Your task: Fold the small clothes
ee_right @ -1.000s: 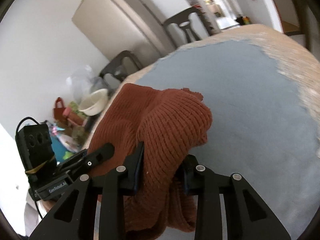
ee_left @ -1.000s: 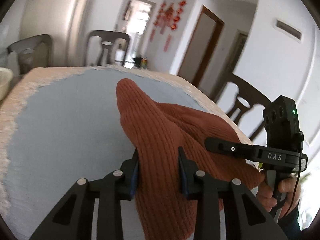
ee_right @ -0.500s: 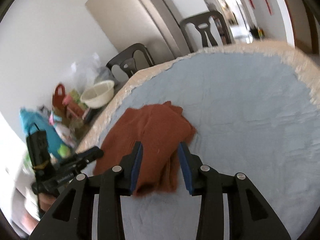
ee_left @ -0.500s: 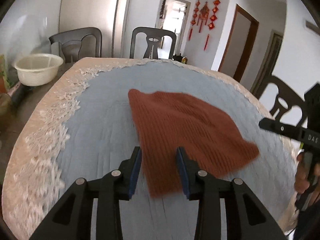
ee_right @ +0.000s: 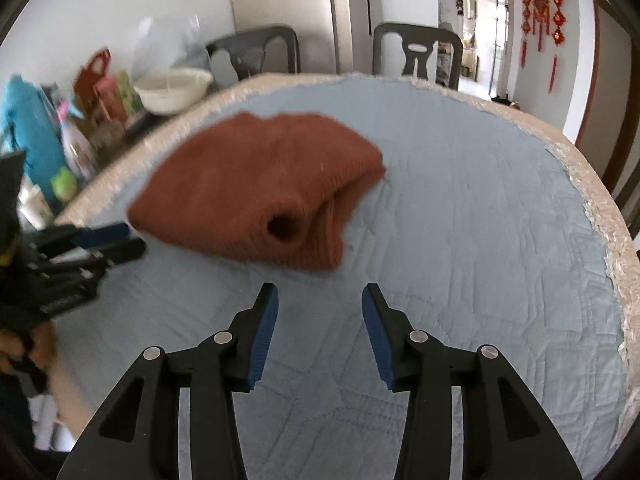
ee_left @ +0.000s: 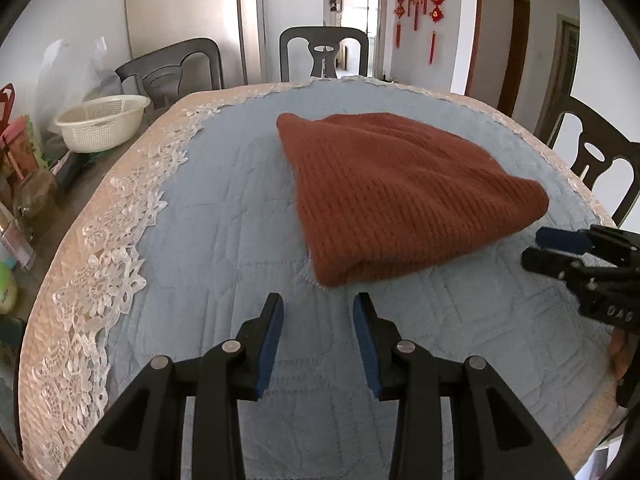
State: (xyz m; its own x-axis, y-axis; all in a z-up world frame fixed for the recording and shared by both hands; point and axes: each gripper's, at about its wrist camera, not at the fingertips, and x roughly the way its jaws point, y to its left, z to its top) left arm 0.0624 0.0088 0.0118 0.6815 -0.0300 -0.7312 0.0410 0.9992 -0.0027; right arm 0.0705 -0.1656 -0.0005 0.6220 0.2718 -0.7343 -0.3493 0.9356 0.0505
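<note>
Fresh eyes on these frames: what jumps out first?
The rust-brown knit garment, folded into a thick bundle, lies mid-table on the pale blue quilted cloth. Both grippers sit open and empty just short of it: left gripper, right gripper. A white basket sits off the cloth's lace edge.

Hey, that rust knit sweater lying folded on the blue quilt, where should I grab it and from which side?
Take the rust knit sweater at its thick rolled near edge, coming in low from the near side. That edge bulges up off the blue quilt, so open fingers could likely straddle it. The left gripper already faces it, open; the right gripper is open too.
</note>
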